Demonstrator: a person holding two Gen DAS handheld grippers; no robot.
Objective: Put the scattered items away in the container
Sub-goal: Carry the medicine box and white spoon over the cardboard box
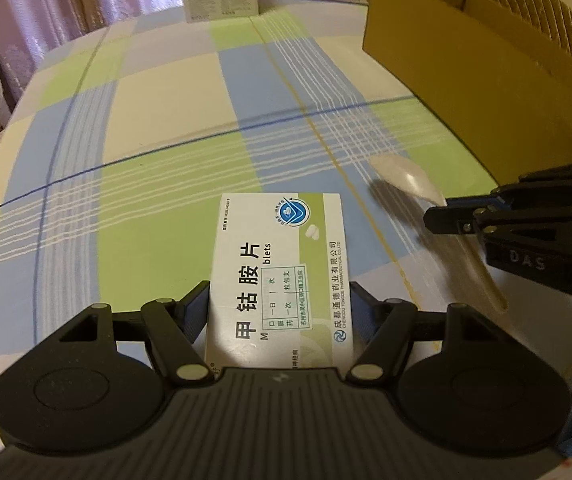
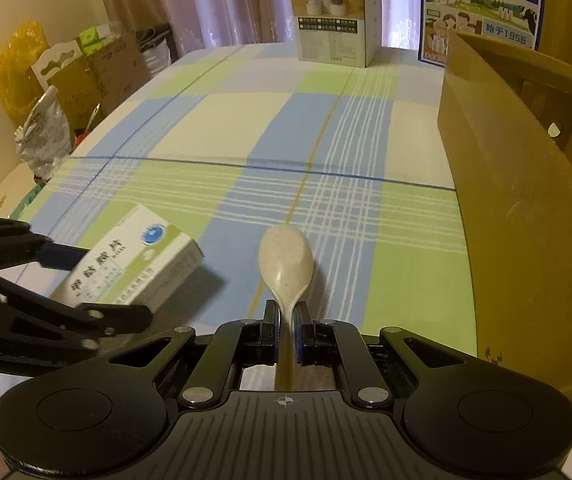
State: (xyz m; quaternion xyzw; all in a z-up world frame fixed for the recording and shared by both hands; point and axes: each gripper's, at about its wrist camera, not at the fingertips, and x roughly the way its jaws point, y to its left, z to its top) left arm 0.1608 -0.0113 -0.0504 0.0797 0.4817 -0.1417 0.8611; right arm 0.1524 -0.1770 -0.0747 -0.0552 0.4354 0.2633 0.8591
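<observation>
Clamped across its width by the left gripper, the medicine box hangs above the plaid tablecloth. Beside it, the right gripper pinches a speckled spoon by the handle. On the right stands the open cardboard box, its contents mostly hidden; bare cloth lies ahead.

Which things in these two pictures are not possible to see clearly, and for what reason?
- Cardboard box: its inside is mostly hidden by its near wall in both views.
- Spoon: in the left wrist view it is blurred, its handle crossed by the right gripper.
- Medicine box: its near end is hidden by the left gripper body; the small print is unreadable.
- Milk carton: cut off by the top edge.
</observation>
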